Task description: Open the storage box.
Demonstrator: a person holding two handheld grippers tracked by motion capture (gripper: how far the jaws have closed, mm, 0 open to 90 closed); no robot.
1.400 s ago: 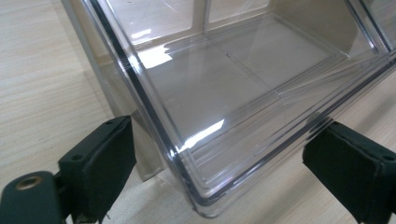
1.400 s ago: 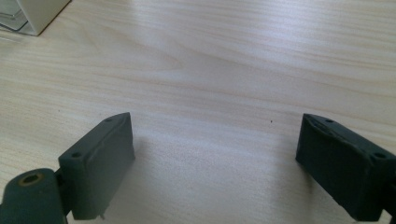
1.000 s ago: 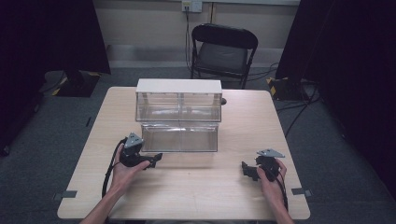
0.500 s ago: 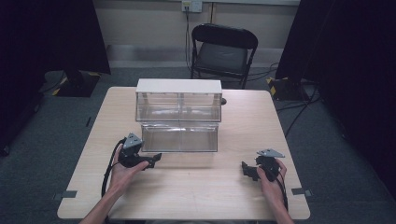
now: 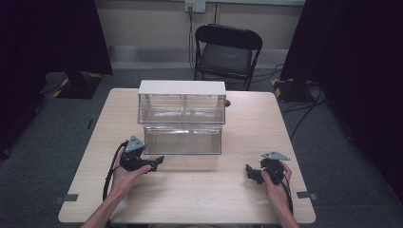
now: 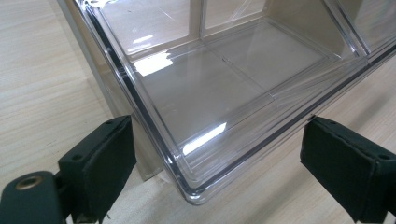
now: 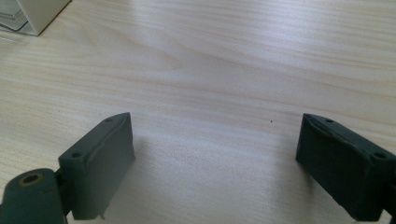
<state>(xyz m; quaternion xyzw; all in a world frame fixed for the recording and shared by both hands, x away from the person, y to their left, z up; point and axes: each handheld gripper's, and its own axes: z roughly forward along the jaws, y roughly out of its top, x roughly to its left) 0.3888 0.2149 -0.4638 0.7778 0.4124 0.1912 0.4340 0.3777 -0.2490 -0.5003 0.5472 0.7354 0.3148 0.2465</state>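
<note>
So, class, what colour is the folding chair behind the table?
Black folding chair, clearest in the high view.

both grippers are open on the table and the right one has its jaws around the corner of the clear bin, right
Not quite: the left gripper, not the right, has its open jaws around the corner of the clear bin, as the left gripper view shows. The right gripper is open over bare table.

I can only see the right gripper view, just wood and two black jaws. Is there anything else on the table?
Observer: Yes, a clear plastic drawer unit with a white top stands mid-table.
Operator: Is a drawer open?
Observer: The lower drawer sticks out toward the person, and it looks empty.
Operator: Where's the other gripper?
Observer: The left gripper sits by that drawer's left front corner, jaws wide open, not touching it.
Operator: And mine?
Observer: The right gripper is open too, apart from the unit.
</note>
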